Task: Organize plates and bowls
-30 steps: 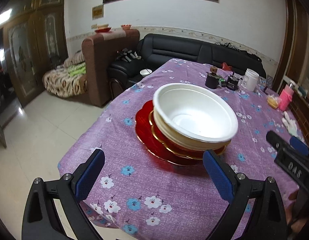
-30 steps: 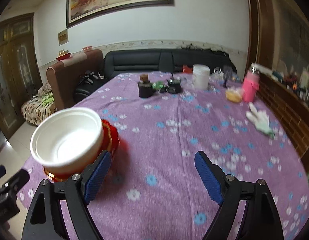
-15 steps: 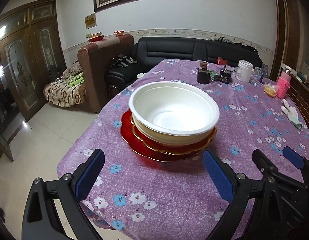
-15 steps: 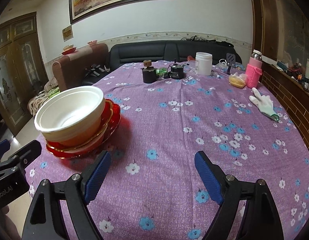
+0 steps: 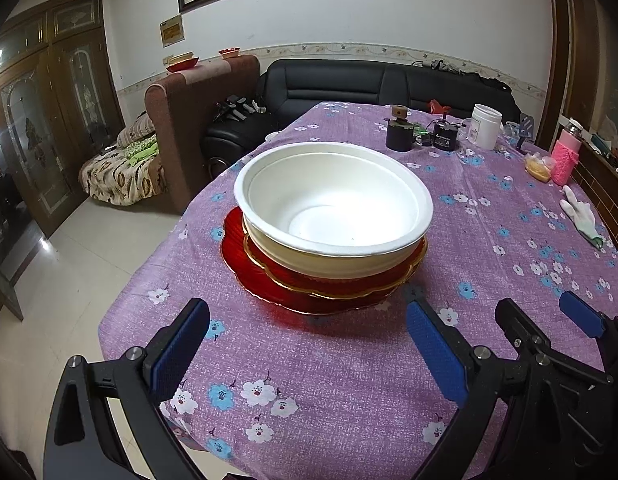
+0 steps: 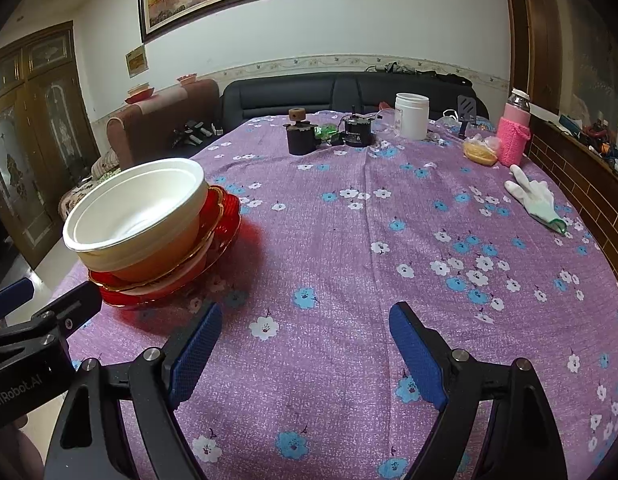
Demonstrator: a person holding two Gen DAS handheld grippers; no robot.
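Table (image 5: 349,380): floral purple cloth (image 6: 349,240), red plates (image 5: 269,284).

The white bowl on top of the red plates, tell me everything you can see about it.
The white bowl is wide, round and deep, with a rolled rim and a stepped inner wall. It looks like matte foam or paper and is empty and upright. It is nested in a similar cream bowl whose side shows beneath it, and that one rests on stacked red plates with gold scalloped edges, near the table's front left edge. Neither gripper touches it; the left gripper hovers open in front of the stack.
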